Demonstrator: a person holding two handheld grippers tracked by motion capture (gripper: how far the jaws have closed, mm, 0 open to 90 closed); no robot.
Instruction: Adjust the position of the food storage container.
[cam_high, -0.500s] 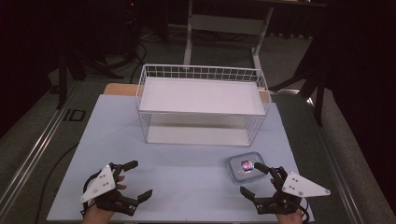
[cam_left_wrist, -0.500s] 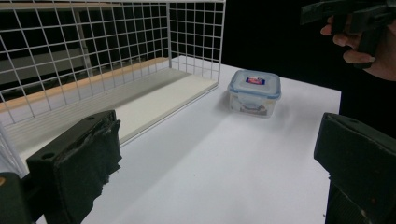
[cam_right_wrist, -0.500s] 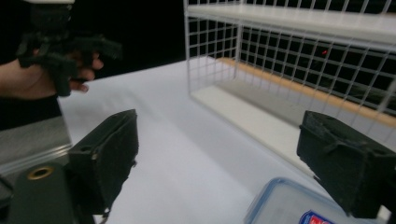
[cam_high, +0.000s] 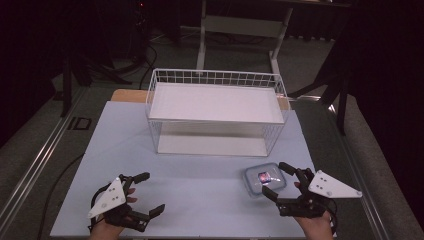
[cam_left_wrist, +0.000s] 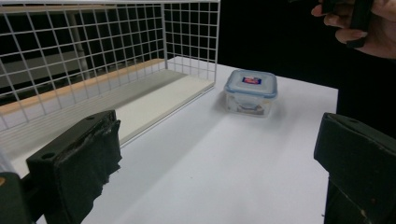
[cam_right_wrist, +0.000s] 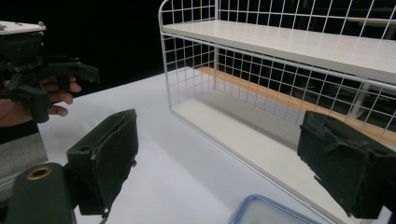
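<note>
- Step in hand, as judged from the layout: the approach to a pick; the right gripper (cam_high: 281, 181) stands with its jaws spread wide just beside the small lidded food container (cam_high: 265, 179), nothing between the pads
- Left gripper (cam_high: 146, 192): jaws likewise spread wide and empty, resting near the front edge of the table (cam_high: 200, 200), well apart from the container
- Location of the container: on the table in front of the wire basket shelf (cam_high: 216, 112), towards its right-hand end, apart from it; the right gripper view catches only a corner of the blue-rimmed lid at its lower edge
- Next move, as a judgement: the right gripper needs to come over the container, straddle two opposite walls and close squarely; the wire shelf seems the likely destination
- Container: rounded-square box, clear plastic walls, pale blue lid with clip rim and a small printed label at its centre; probably smooth and somewhat slippery
- Shelf: thin white wire grid, open at the front, with two flat white boards
- Table: matt pale sheet
- Jaw pads (cam_left_wrist: 100, 154): black, foam-like, rough and frayed at the edges
</note>
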